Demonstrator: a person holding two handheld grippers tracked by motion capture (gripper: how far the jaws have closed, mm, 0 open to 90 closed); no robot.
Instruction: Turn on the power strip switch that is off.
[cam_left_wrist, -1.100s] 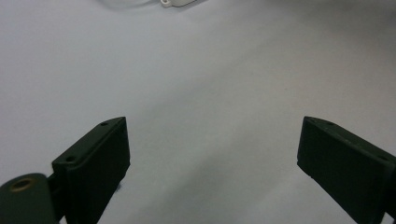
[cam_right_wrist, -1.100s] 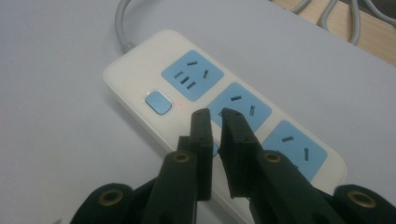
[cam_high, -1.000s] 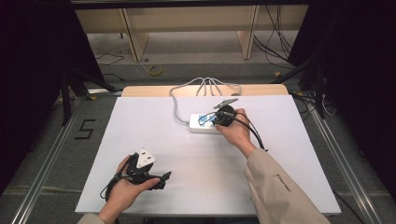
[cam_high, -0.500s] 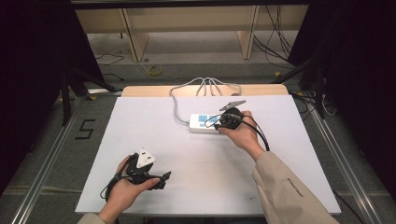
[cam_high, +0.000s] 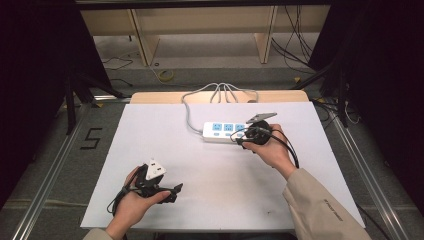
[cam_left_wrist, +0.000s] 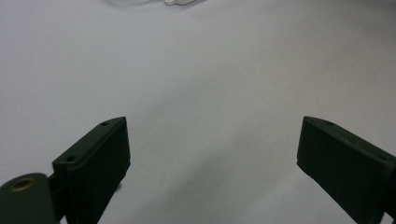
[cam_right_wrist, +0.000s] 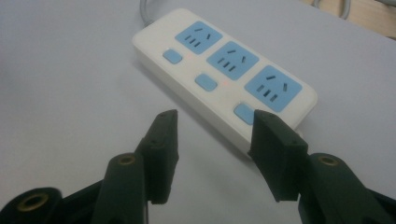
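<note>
High view, left to right: floor (cam_high: 50, 165) at far left carries a mark shaped like a "5" (cam_high: 91, 138) beside a metal rail (cam_high: 45, 185). The counter (cam_high: 165, 135) is a white sheet with a bare wooden strip (cam_high: 150, 97) along its far edge. Left hand (cam_high: 132, 202) at the near-left corner holds the left gripper (cam_high: 172, 192), a white block on its top, jaws pointing right along the near edge. Left gripper view: jaws spread wide, nothing between them, bare white counter (cam_left_wrist: 210, 93) below; a white object's edge (cam_left_wrist: 180, 2) at the top border, too cropped to identify. Centre of the counter bare. Power strip (cam_high: 227, 132) lies right of centre toward the far side, white body with three blue socket panels, long axis running left-right; its grey cord (cam_high: 189, 112) leaves the left end and curves back to the far edge, where several white cables (cam_high: 225, 91) fan over the wood. Right hand (cam_high: 272, 150) holds the right gripper (cam_high: 241, 141) at the strip's right end, grey plate on top, black cable (cam_high: 292, 150) looping over the wrist; beige sleeve (cam_high: 320, 210) enters from bottom right. Right gripper view: jaws parted, gripping nothing; the power strip (cam_right_wrist: 224, 84) runs diagonally ahead. Right jaw overlaps the near end of the strip by the nearest blue button (cam_right_wrist: 243, 112); contact cannot be confirmed. Left jaw over bare counter (cam_right_wrist: 70, 93). Faint red dots beside the three buttons.
</note>
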